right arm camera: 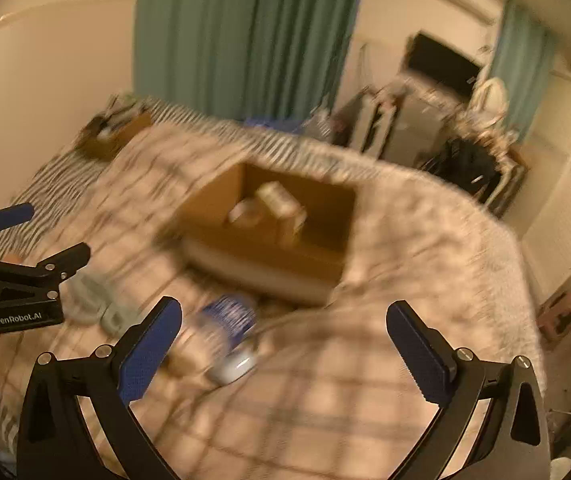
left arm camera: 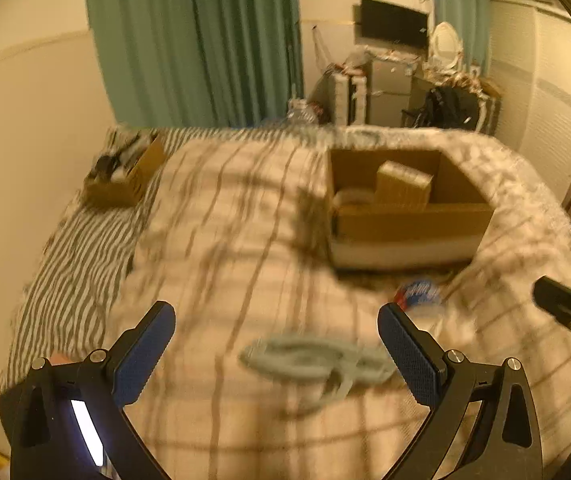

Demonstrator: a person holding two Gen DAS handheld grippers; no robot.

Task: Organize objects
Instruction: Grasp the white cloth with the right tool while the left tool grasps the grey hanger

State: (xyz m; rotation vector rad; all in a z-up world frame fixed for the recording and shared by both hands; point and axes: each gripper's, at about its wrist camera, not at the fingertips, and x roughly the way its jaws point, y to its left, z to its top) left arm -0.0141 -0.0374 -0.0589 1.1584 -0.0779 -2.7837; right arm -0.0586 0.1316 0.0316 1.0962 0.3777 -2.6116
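A coiled grey-green cable (left arm camera: 309,360) lies on the checked blanket (left arm camera: 225,240), just ahead of my open, empty left gripper (left arm camera: 277,324). A blue-and-white container (left arm camera: 419,294) lies on its side near the front of an open cardboard box (left arm camera: 405,224). The box holds a small brown box (left arm camera: 403,186) and a pale round item (left arm camera: 351,198). In the right wrist view my right gripper (right arm camera: 285,322) is open and empty, with the container (right arm camera: 225,332) just ahead toward its left finger. The cardboard box (right arm camera: 269,264) lies beyond. The cable (right arm camera: 97,304) lies to the left, by the left gripper (right arm camera: 41,236).
A second cardboard box (left arm camera: 125,176) full of dark items sits at the bed's far left on a striped sheet (left arm camera: 73,264). Green curtains (left arm camera: 197,40), a television (left arm camera: 393,24), a cluttered cabinet (left arm camera: 389,88) and a black bag (left arm camera: 449,108) stand beyond the bed. Both views are motion-blurred.
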